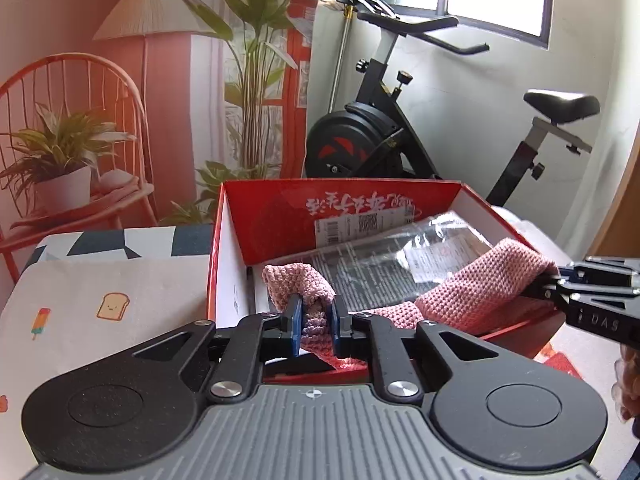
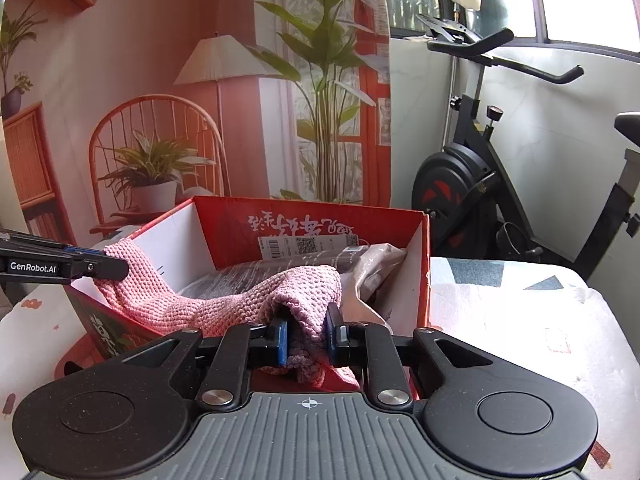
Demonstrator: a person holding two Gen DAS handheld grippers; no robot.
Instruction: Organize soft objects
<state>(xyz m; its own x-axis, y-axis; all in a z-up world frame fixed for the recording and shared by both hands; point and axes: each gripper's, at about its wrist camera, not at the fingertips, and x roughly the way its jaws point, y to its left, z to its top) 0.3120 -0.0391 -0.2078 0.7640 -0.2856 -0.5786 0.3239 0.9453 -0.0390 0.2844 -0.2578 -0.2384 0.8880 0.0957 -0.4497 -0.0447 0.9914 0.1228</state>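
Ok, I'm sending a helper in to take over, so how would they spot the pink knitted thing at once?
Look for the open red cardboard box on the patterned table, in front of the exercise bike. Stretched across its opening, above shiny plastic-wrapped packs, hangs a pink knitted cloth, pinched at one end by the left gripper and at the other by the right gripper. It is the only knitted, pink item there.
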